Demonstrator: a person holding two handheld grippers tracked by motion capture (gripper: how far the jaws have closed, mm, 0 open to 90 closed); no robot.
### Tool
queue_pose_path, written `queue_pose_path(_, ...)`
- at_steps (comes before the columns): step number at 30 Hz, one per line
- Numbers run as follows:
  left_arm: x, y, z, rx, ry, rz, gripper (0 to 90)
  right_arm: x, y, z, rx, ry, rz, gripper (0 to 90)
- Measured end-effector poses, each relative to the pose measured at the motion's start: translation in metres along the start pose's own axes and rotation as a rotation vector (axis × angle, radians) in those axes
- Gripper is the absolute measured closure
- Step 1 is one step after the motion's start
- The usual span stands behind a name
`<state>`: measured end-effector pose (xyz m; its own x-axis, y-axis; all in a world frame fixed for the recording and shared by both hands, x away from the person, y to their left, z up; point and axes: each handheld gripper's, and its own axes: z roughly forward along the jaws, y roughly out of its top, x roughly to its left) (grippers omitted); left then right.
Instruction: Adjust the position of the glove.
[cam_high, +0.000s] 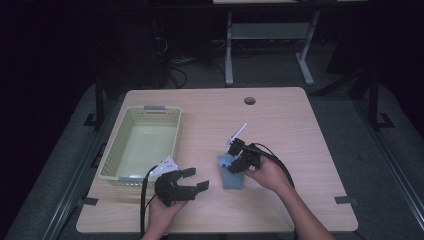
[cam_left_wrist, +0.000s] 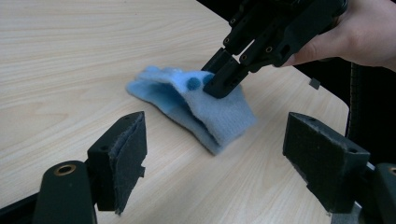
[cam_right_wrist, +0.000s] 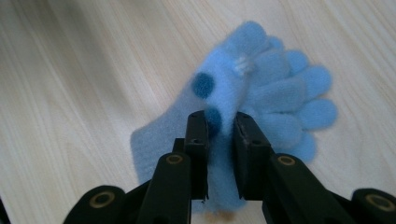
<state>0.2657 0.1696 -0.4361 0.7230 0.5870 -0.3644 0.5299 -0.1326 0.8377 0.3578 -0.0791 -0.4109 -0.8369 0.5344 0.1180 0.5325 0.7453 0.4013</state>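
Closest to us in the high view was our left gripper (cam_high: 195, 179), sitting near the front edge of the table (cam_high: 280, 107) with its jaws spread wide apart and nothing between them. In the left gripper view the two padded jaws framed the blue glove (cam_left_wrist: 196, 109), which lay a bit ahead of them, not touching.

Our right gripper (cam_high: 239, 159) was clamped on that glove. From the right gripper view the jaws were nearly together, pinching a raised fold of fleece near the cuff end (cam_right_wrist: 219, 126). Two dark blue dots sat on the fabric just ahead of the left jaw, plus a small white tag further up.

The glove's long axis ran away from the right claw: cuff down by the jaws, fingers fanned out at the far end and off to the right. In the high view it lay roughly front-to-back on the table, just left of the right claw.

A thin white stick-like thing (cam_high: 235, 134) rested just beyond the right gripper; we couldn't tell what it was. The yellow-green basket (cam_high: 144, 142) sat beyond and to the left of the left claw, well apart from the glove. Bare wood lay open to the right of the right claw and beyond it, out to the far edge.
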Motion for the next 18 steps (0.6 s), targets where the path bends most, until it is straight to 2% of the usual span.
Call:
queue_pose_path(5,-0.0014,0.0001,0.0006,0.0,-0.003,0.001,21.5,-0.0014,0.0001,0.005,0.009,-0.003,0.005,75.2)
queue_pose_path(12,-0.0011,-0.0002,0.0008,0.004,0.0,0.001,21.5,-0.0012,0.0,0.0086,0.018,-0.057,0.011,63.7)
queue_pose_path(15,-0.0011,-0.0004,0.0013,0.005,0.001,0.001,21.7,-0.003,-0.0003,0.0049,-0.011,-0.067,0.026,60.4)
queue_pose_path(18,-0.0007,-0.0008,0.0026,0.009,0.0,0.001,21.9,-0.0025,-0.0005,-0.0003,-0.046,-0.08,0.036,65.0)
